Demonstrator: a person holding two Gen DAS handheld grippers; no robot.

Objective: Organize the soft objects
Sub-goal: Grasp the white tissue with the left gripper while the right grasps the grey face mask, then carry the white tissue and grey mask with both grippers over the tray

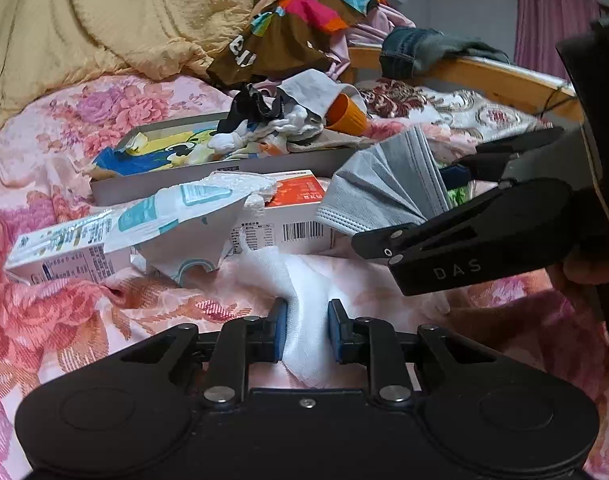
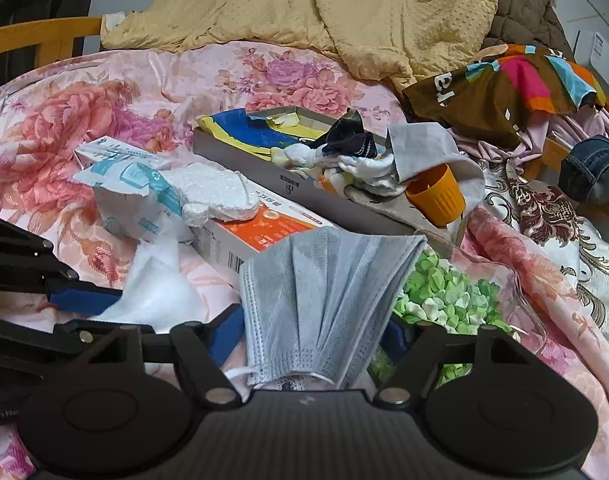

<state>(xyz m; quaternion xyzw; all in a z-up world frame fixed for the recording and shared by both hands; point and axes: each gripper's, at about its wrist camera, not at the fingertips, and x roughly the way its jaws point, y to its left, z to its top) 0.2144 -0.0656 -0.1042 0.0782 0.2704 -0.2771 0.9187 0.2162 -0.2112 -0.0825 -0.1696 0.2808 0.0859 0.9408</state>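
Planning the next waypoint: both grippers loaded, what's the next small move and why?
Probably carry the grey face mask in the right gripper forward to the grey tray, where socks already lie. The left gripper is shut on the white gauze cloth, low on the bedsheet.

Right gripper holding a grey face mask over a cluttered floral bedspread

The right gripper [image 2: 310, 332] pinches a pleated grey face mask [image 2: 324, 296] between its blue pads, the mask fanning up toward 12 o'clock. At 9 o'clock the left gripper [image 2: 116, 312] clamps a white gauze cloth [image 2: 156, 284] on the floral bedspread [image 2: 104, 120]. At 3 o'clock, just beside the mask, lies a heap of green paper bits [image 2: 448, 292]. Toward 12 o'clock an orange-and-white carton [image 2: 264, 232] lies against a grey box lid [image 2: 264, 172] holding socks [image 2: 356, 160], with an orange cup [image 2: 436, 194] at 1 o'clock. At 10 o'clock sits a torn white packet [image 2: 144, 188]. A yellow quilt [image 2: 344, 12] fills the top.
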